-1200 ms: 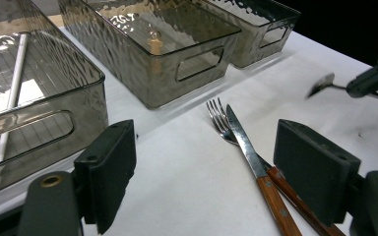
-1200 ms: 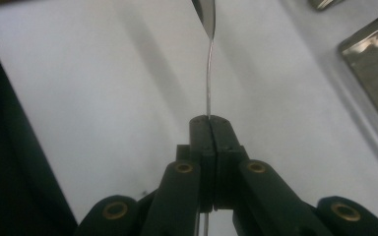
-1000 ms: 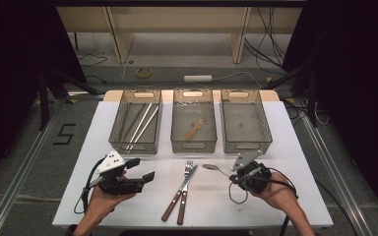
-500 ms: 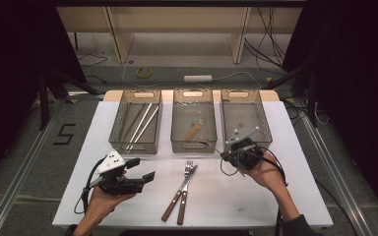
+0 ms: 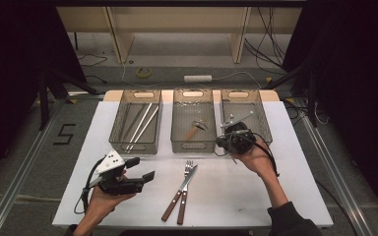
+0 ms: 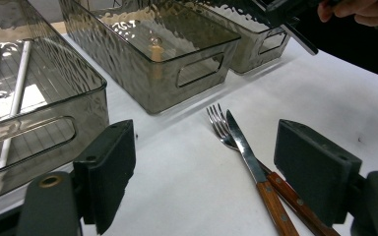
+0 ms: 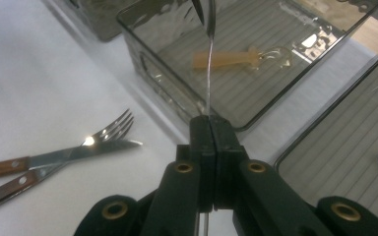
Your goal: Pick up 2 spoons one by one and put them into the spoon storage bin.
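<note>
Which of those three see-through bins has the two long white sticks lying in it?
The left bin, nearest the open left gripper. The two white sticks lie along its floor; the middle bin holds a wooden-handled piece instead, and the right bin holds no sticks.

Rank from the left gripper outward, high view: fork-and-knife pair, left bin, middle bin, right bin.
From the left gripper:
1. Left bin, just up-table, holding pale sticks.
2. Fork-and-knife pair, to its right on the table; close to call with 1.
3. Middle bin, farther right.
4. Right bin, far side.
</note>
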`<state>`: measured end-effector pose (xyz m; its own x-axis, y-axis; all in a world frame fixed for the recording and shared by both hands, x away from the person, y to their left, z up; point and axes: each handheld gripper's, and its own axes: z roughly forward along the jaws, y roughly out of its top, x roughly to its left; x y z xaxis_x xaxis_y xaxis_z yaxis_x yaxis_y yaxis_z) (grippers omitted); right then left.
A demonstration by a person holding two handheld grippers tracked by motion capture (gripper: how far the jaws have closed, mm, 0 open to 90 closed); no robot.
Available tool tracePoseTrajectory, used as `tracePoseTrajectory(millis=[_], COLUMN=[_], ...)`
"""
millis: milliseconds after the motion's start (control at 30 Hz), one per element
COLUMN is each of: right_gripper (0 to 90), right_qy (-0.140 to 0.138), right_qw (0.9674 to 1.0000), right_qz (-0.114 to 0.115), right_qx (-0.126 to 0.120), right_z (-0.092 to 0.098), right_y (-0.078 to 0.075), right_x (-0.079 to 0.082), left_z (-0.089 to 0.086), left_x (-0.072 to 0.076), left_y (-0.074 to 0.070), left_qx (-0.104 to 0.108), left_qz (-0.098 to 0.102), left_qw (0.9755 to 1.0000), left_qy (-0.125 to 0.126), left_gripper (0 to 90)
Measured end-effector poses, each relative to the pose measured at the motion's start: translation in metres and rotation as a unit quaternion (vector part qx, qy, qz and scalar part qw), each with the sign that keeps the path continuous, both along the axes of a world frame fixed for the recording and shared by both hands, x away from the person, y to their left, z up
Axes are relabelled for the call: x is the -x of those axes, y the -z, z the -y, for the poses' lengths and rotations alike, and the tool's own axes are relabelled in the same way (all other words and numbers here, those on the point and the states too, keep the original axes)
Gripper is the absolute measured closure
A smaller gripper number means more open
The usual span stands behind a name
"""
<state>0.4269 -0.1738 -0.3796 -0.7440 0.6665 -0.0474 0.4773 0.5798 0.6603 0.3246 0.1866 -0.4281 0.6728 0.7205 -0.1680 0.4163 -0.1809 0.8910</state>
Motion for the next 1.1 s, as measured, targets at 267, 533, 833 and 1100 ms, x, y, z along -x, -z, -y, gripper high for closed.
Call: tracePoseTrajectory(millis=[267, 533, 833, 1100], right_gripper=[90.0, 90.0, 90.0, 90.0], right_qy=[0.018, 0.028, 0.044, 0.063], right_qw=[0.9997, 0.9993, 0.9986, 0.9976], right_qz=[-0.003, -0.002, -0.005, -0.012], right_qx=[-0.016, -0.025, -0.030, -0.026], right_z=[-0.007, -0.018, -0.029, -0.033], right_y=[-0.006, -0.011, -0.013, -0.010], right_x=[-0.017, -0.032, -0.049, -0.064], left_z=[0.000, 0.000, 0.001, 0.001], left_x=[0.000, 0.000, 0.001, 0.001], left_y=[0.000, 0.000, 0.000, 0.000], left_qx=[0.007, 0.008, 0.008, 0.008], left_qz=[-0.001, 0.001, 0.003, 0.004], left_qw=[1.0000, 1.0000, 1.0000, 1.0000], left_qy=[-0.002, -0.004, -0.003, -0.003], left_gripper=[21.9, 20.4, 20.0, 19.8])
